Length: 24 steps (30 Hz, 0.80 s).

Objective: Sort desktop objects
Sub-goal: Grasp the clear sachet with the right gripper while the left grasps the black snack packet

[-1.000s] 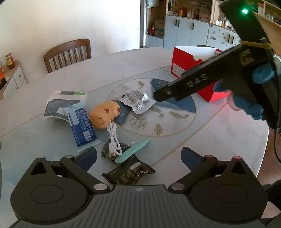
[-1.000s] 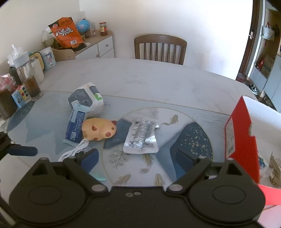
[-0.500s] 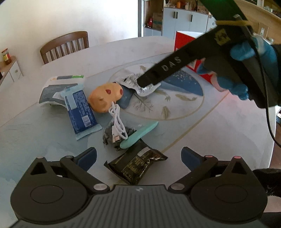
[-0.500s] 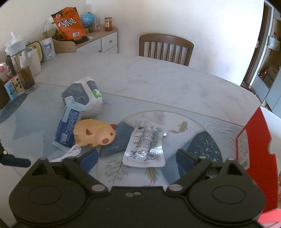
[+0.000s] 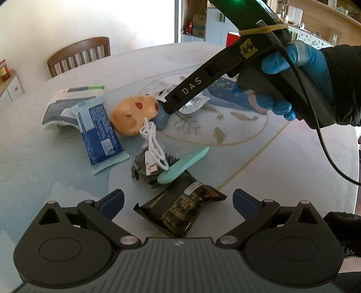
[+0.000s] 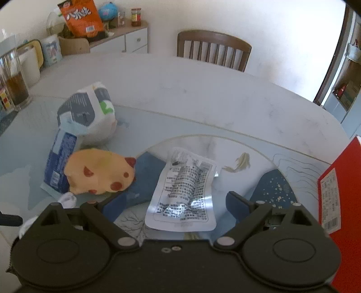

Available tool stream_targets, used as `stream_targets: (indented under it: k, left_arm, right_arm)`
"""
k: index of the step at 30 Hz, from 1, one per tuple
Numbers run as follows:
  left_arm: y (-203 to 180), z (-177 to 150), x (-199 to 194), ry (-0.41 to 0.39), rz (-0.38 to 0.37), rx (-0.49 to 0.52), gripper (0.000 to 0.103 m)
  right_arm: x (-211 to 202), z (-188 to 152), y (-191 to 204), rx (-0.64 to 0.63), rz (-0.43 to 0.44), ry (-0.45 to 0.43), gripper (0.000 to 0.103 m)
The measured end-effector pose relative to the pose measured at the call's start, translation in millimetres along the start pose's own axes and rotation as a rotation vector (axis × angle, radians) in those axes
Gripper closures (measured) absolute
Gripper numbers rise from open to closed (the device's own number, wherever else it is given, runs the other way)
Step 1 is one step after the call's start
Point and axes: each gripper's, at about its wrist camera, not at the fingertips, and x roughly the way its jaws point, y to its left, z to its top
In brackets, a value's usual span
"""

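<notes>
My left gripper (image 5: pixel 178 202) is open and empty, with a black snack packet (image 5: pixel 180 209) between its fingers. Beyond lie a teal stick (image 5: pixel 182 165), a white USB cable (image 5: pixel 153 146), a blue wafer pack (image 5: pixel 99 133), a yellow spotted toy (image 5: pixel 133 112) and a white-grey tissue pack (image 5: pixel 74 101). My right gripper (image 6: pixel 174 202) is open and empty, low over a silver sachet (image 6: pixel 185 191), with the yellow toy (image 6: pixel 99 173) to its left. In the left wrist view one right-gripper finger (image 5: pixel 191 90) hangs over the sachet.
A red box (image 6: pixel 338 187) stands at the right on the round marble table (image 6: pixel 203 94). A wooden chair (image 6: pixel 212 49) is behind the table. A glass jar (image 6: pixel 15 85) and a sideboard with an orange snack bag (image 6: pixel 81 18) are at the far left.
The right gripper has moved left and down, close over the silver sachet. The left gripper has come nearer to the black snack packet. Both jaws stay open.
</notes>
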Motion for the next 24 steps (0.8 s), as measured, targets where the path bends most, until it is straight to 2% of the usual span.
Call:
stream_targets:
  k: [8,15,20,22,24]
  left_arm:
    - [1,-2,6,-0.008,-0.003,0.004,0.002]
    - [-1,-3,6,0.0,-0.016,0.007,0.013]
    - [-2,-3,6,0.001,-0.015,0.01,0.015]
    - [-2,-3,5,0.002,-0.016,0.008,0.017]
    - [-3,-3,5,0.004,-0.007,0.014,0.02]
  right_arm:
    - [15,0,-3,0.008,-0.007,0.039,0.009]
    - [20,-1,-10,0.067,0.019,0.048,0.01]
    - [21,-1,-11,0.091,0.022,0.046,0.01]
    - [21,-1,-12,0.091,0.022,0.044,0.013]
    - [20,-1,-13,0.092,0.02,0.037,0.023]
